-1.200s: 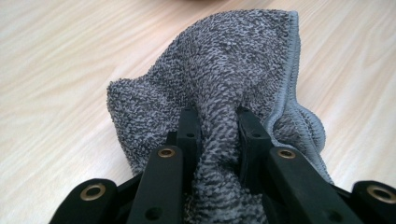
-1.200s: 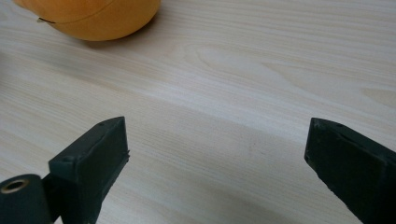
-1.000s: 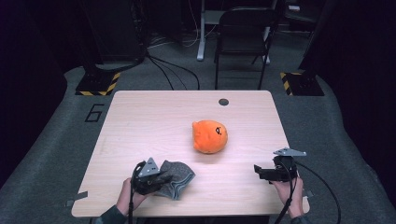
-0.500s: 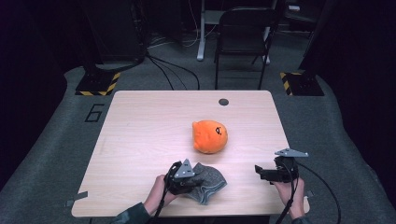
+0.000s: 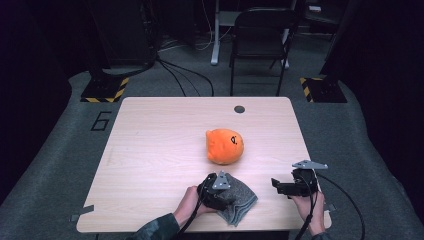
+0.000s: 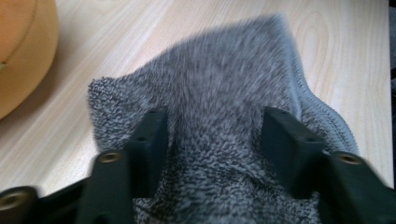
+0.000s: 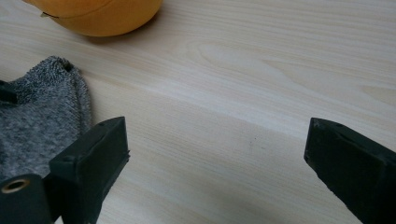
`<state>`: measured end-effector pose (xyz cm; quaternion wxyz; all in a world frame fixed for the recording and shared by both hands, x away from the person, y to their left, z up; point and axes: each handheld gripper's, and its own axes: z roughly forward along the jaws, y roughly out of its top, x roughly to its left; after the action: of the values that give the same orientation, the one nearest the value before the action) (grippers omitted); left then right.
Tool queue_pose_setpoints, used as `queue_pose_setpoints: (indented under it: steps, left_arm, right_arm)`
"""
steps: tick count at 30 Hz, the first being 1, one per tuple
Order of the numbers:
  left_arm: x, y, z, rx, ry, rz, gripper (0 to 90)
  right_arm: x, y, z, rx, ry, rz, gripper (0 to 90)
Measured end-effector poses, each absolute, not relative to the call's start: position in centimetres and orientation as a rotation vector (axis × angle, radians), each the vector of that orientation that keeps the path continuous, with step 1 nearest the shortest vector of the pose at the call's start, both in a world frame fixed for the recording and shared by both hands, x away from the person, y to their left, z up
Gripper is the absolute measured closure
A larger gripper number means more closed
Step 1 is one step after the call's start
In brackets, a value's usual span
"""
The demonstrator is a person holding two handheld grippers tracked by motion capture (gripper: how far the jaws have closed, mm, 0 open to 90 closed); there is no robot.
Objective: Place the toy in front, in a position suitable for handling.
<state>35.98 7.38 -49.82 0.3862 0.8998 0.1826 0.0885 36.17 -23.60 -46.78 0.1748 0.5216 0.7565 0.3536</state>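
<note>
the left gripper [image 6: 212, 135] has just been opening, jaws now loose astride the grey cloth [image 6: 219, 107], while the right gripper [image 7: 217, 158] gapes wide over the table [image 7: 261, 84].

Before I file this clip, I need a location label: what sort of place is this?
Probably a lab or studio set up for recording. A lone wooden table stands on grey carpet with a floor marking "6", cables run across the floor, and yellow-black hazard-striped bases sit behind it.
</note>
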Motion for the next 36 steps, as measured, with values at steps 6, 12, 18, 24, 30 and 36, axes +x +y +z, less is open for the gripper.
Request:
queue_pose_setpoints:
  steps: [6, 12, 18, 24, 30, 36]
  left_arm:
    - [35.2, 9.5, -48.5, 2.262, 0.48, 0.244, 23.5]
    - [35.2, 12.9, -47.6, 2.188, 0.551, 0.284, 15.1]
    - [36.7, 15.5, -47.9, 2.137, 0.671, 0.332, 8.5]
    - [37.9, 17.0, -49.1, 2.096, 0.777, 0.382, 4.4]
    - [38.8, 17.5, -49.5, 2.085, 0.806, 0.378, 3.7]
    - [39.0, 17.6, -49.6, 2.086, 0.821, 0.365, 3.6]
  right_arm:
    - [35.9, -23.2, -46.6, 1.463, 2.149, 1.011, 5.8]
    - [35.6, -21.5, -46.3, 1.398, 2.179, 1.048, 6.0]
    - [35.5, -18.6, -46.0, 1.333, 2.239, 1.084, 6.5]
    - [34.7, -12.6, -46.2, 1.185, 2.375, 1.062, 6.5]
    - [34.7, -9.3, -46.9, 1.083, 2.465, 1.033, 6.6]
    - [34.8, -7.3, -48.5, 1.048, 2.522, 0.927, 11.0]
